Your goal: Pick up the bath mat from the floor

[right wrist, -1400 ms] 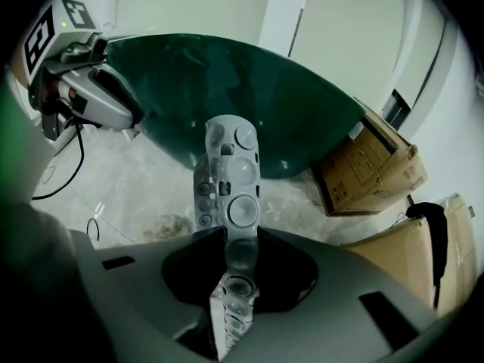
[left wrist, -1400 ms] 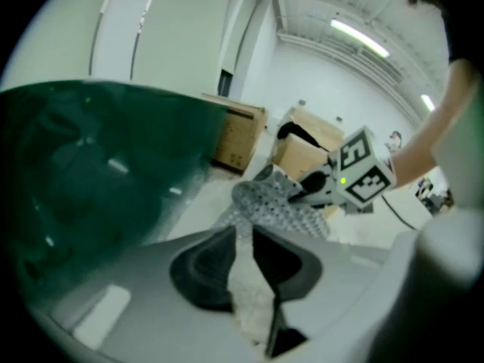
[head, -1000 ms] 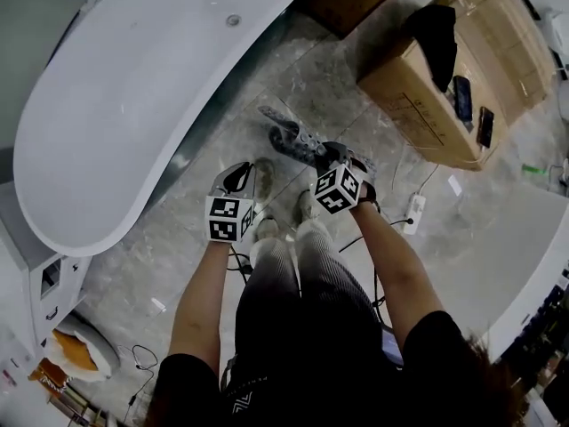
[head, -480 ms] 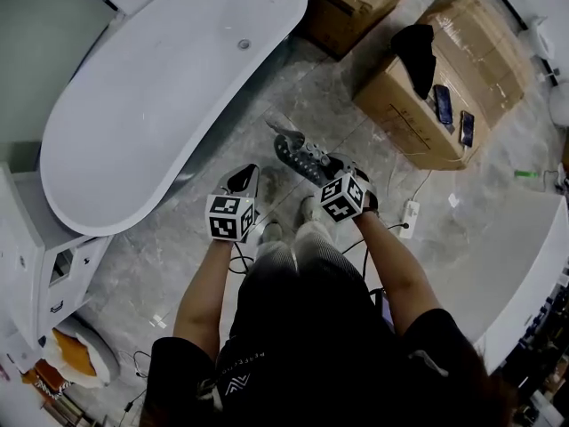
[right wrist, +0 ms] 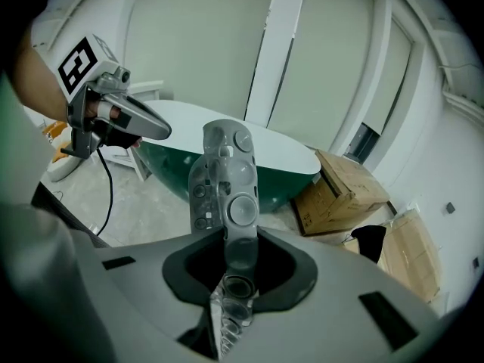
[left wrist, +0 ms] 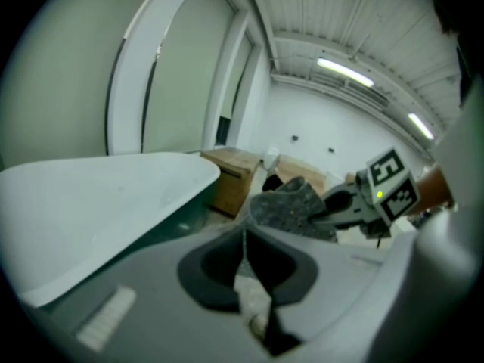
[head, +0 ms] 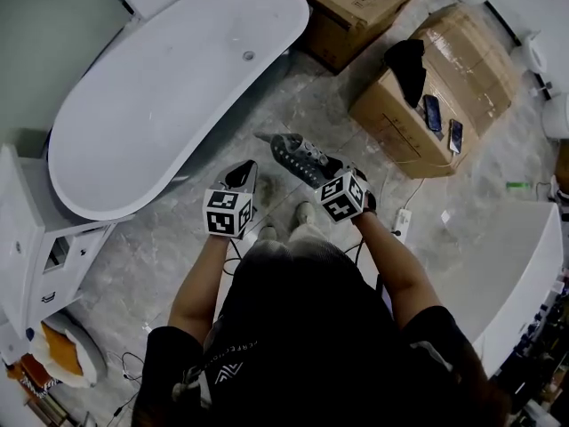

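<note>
**Right tongs** (right wrist: 236,242): closed on the bath mat (right wrist: 225,176). The pads clamp one end of it. The rest projects straight ahead of the tongs and stands upright in the right gripper view, with rows of round suction cups (right wrist: 242,209) showing on its translucent grey face.

**Position of the bath mat, head view:** the bath mat (head: 298,153) is clear of the floor (head: 160,238) and held in the air by the right tongs (head: 325,169). It extends from them toward the bathtub (head: 160,87). Its free end lies near the tips of the left tongs (head: 244,176) but apart from them.

**Left tongs** (left wrist: 243,237): closed, pads together, nothing between them. In the left gripper view the bath mat (left wrist: 291,205) appears beyond the tips and slightly to their right, out of contact.

**Surroundings:** a cardboard box (head: 462,60) stands on the floor to the right of the bath mat, well apart from it.
</note>
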Available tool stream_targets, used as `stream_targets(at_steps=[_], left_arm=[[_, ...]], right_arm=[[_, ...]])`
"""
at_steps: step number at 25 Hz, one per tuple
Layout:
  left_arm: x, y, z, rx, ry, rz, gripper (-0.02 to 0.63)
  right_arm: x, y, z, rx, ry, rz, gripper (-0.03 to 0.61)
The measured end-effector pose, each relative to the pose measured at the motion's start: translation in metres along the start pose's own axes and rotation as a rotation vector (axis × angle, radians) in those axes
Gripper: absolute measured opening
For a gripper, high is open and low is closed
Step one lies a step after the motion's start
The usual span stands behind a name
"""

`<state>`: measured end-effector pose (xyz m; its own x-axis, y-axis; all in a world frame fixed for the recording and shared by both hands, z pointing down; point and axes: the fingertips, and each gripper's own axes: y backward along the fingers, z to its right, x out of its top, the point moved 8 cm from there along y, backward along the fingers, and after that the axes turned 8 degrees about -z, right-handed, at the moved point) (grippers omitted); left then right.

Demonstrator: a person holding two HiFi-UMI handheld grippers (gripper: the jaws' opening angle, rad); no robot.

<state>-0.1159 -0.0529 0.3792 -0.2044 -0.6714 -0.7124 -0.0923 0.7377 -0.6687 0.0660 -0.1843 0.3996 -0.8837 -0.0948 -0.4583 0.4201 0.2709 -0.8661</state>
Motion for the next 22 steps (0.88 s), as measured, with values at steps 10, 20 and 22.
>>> stream_targets(at_steps=[10,20,22], left_arm=[[0.011,0.022,0.004,0.020,-0.005,0.058,0.017],[0.021,0.035,0.001,0.023,0.041,0.112,0.017],[0.024,0.035,0.001,0.019,0.041,0.115,0.017]], right_arm=[[0.013,0.033,0.006,0.004,-0.083,0.074,0.072],[0.032,0.053,0.007,0.013,-0.118,0.112,0.069],[0.032,0.055,0.008,0.009,-0.115,0.112,0.069]])
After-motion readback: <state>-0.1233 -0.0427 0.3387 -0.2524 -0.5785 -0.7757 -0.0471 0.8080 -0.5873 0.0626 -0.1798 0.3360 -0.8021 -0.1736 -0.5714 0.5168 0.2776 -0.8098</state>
